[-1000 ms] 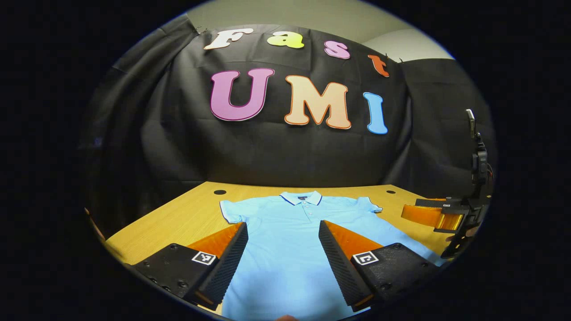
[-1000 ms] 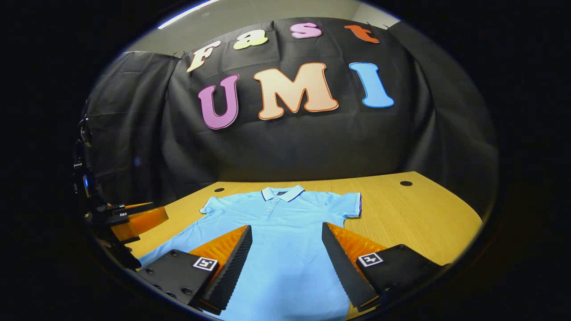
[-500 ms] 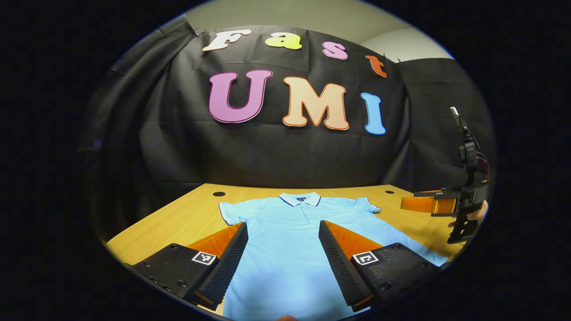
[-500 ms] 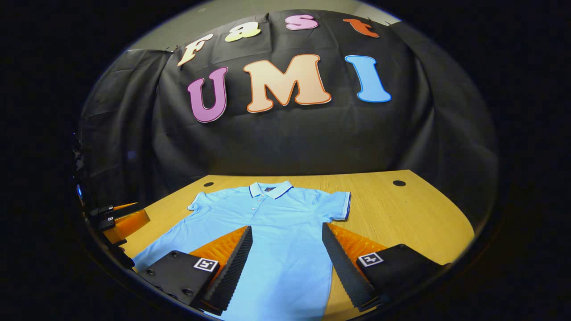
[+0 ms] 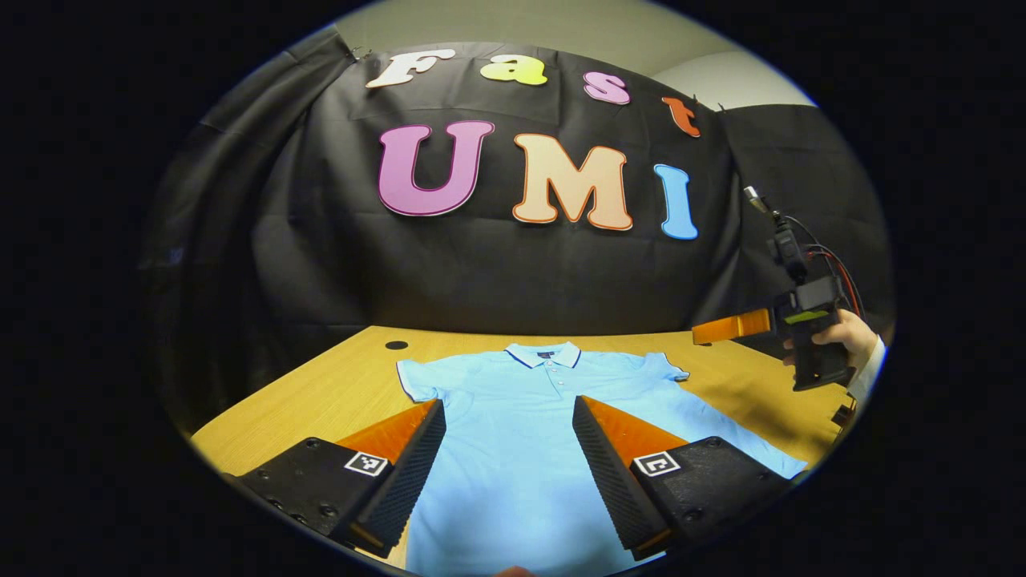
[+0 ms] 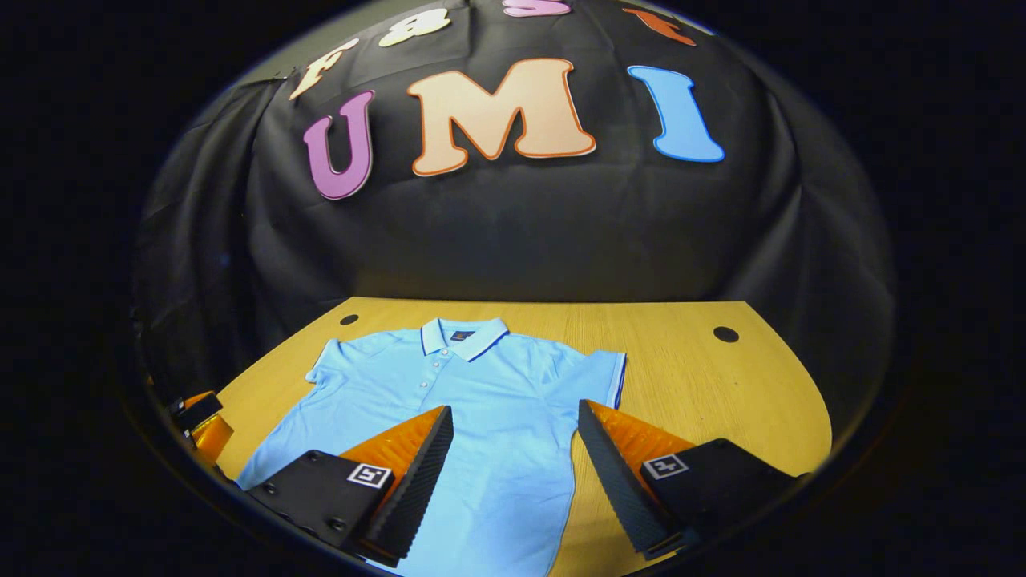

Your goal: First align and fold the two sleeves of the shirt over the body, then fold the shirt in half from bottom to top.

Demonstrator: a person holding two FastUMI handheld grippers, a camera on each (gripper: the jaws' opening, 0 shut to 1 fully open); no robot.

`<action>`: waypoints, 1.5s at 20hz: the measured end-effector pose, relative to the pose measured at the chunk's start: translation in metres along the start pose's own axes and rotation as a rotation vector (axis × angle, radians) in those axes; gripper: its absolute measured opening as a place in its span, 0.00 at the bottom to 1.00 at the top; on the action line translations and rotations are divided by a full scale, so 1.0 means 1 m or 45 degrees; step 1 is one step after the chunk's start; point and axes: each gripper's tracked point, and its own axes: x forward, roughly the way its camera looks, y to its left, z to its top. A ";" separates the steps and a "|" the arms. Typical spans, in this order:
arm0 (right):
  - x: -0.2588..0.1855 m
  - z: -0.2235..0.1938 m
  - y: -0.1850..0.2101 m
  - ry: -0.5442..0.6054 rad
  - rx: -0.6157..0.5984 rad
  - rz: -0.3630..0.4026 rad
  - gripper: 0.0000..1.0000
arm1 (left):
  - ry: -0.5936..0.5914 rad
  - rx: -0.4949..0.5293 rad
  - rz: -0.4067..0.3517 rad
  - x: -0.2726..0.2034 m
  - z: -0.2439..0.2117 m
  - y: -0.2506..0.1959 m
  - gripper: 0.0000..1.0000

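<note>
A light blue polo shirt (image 5: pixel 521 425) lies flat on the wooden table (image 5: pixel 337 393), collar at the far end and both short sleeves spread out. My left gripper (image 5: pixel 506 405) hovers open over the shirt's lower body, nothing between its fingers. In the left gripper view a hand holds my right gripper (image 5: pixel 721 328) in the air off to the right, beyond the shirt's right sleeve (image 5: pixel 665 367). In the right gripper view the shirt (image 6: pixel 457 401) lies left of centre, and my right gripper (image 6: pixel 515 409) is open above its right side, near the right sleeve (image 6: pixel 605 377).
Round cable holes sit in the table at the far corners (image 5: pixel 396 345) (image 6: pixel 725 334). Bare wood (image 6: pixel 705 385) stretches right of the shirt. The black cloth wall closes off the back. My left gripper (image 6: pixel 200 421) shows at the lower left edge of the right gripper view.
My right gripper has risen and moved forward along the shirt's right side, tilting down. The left gripper has stayed nearly still. Both stay open, and the shirt has not moved.
</note>
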 end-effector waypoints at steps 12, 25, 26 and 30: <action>0.126 -0.022 -0.066 0.190 0.177 -0.222 0.94 | 0.016 -0.010 0.040 0.006 -0.002 0.017 0.95; 0.154 -0.060 -0.091 0.282 0.135 -0.339 0.98 | 0.026 -0.009 0.019 0.009 -0.007 0.014 0.95; 0.155 -0.059 -0.091 0.272 0.127 -0.341 0.94 | 0.021 -0.005 0.012 0.009 -0.007 0.013 0.95; 0.155 -0.061 -0.090 0.264 0.087 -0.326 0.82 | 0.018 0.002 0.001 0.007 -0.006 0.008 0.95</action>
